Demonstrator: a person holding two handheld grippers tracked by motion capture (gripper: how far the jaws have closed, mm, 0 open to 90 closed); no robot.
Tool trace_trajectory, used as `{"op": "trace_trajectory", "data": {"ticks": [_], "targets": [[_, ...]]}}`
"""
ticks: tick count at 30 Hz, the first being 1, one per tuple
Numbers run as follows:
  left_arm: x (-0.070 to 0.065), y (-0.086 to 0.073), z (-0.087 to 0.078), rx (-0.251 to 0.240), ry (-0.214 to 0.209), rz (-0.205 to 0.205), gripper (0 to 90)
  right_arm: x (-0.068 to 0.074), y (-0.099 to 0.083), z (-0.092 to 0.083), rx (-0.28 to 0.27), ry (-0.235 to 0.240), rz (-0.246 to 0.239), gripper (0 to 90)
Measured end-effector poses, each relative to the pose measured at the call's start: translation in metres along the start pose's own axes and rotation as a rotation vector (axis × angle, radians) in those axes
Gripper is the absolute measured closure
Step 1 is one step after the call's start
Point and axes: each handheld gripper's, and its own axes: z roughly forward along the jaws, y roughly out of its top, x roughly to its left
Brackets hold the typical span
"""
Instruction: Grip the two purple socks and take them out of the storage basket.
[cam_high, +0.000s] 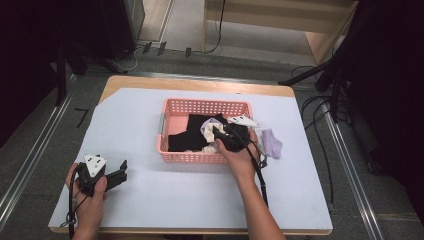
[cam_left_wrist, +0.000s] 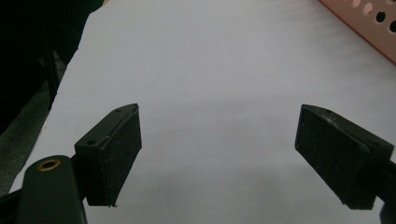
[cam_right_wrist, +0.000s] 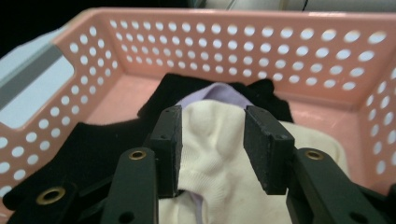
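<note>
A pink perforated basket (cam_high: 205, 104) stands on the white table cover, holding black cloth (cam_high: 187, 137), a cream sock (cam_right_wrist: 219, 158) and a lilac piece (cam_right_wrist: 217, 93). My right gripper (cam_high: 216, 134) reaches into the basket's right side. In the right gripper view its jaws (cam_right_wrist: 212, 135) stand half closed, pinching a wrinkled fold of the cream sock. My left gripper (cam_high: 124, 169) rests low over the table at the front left. In the left gripper view it (cam_left_wrist: 219, 149) is wide open with nothing between its jaws.
A lilac sock (cam_high: 271, 142) lies on the table just right of the basket. The white cover (cam_high: 150, 200) spreads bare in front of the basket. The basket's corner (cam_left_wrist: 369, 32) shows at the top right of the left gripper view. Cables run along the floor on the right.
</note>
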Motion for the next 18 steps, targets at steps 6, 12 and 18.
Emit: {"op": "trace_trajectory", "data": {"ticks": [6,12,18], "targets": [[-0.001,0.0,0.0,0.002,0.001,0.0,15.5,0.005,-0.003,0.01,0.081,-0.012,-0.014,59.0],[-0.001,0.0,0.0,0.007,0.007,0.004,15.5,0.009,-0.005,0.021,0.18,-0.052,-0.039,57.8],[-0.001,0.0,0.0,0.008,0.004,0.008,15.5,0.01,-0.002,0.027,0.273,-0.071,-0.019,52.1]]}}
